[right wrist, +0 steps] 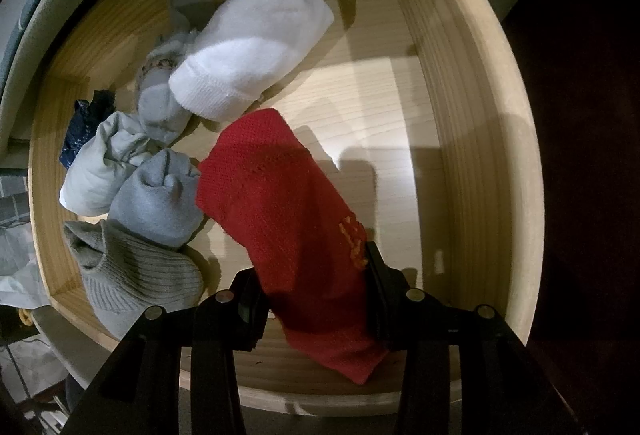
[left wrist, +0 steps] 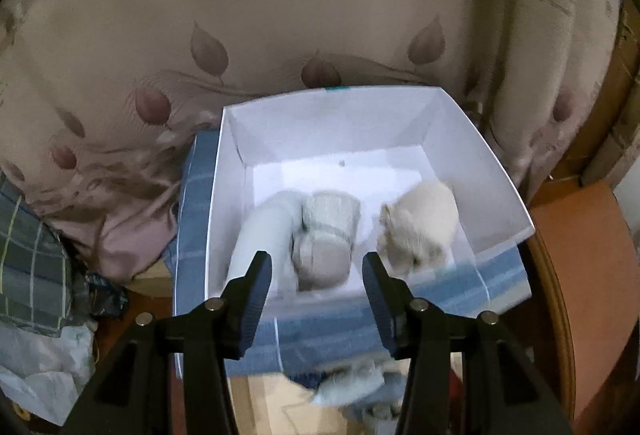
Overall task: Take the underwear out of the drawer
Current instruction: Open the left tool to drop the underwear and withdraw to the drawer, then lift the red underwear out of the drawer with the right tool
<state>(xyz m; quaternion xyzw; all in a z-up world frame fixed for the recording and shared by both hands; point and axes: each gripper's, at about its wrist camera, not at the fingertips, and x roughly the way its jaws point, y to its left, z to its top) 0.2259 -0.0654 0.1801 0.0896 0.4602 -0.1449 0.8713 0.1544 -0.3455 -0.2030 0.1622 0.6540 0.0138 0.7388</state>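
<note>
In the right wrist view my right gripper (right wrist: 316,275) is shut on a red knitted sock roll (right wrist: 280,195) and holds it over the open wooden drawer (right wrist: 460,155). In the drawer lie a white roll (right wrist: 248,51), a grey roll (right wrist: 156,199), a pale green roll (right wrist: 100,163), a ribbed grey-green roll (right wrist: 136,275) and a dark blue piece (right wrist: 80,127). In the left wrist view my left gripper (left wrist: 316,275) is open and empty, just above the near edge of a white box (left wrist: 496,171). The box holds a pale grey roll (left wrist: 264,231), a beige roll (left wrist: 324,235) and a cream roll (left wrist: 420,223).
The white box rests on a blue checked cloth (left wrist: 320,327) in front of a beige leaf-print bedcover (left wrist: 280,27). A pale bundle (left wrist: 352,383) lies below the cloth. A plaid pillow (left wrist: 32,255) is at the left, an orange wooden surface (left wrist: 580,275) at the right.
</note>
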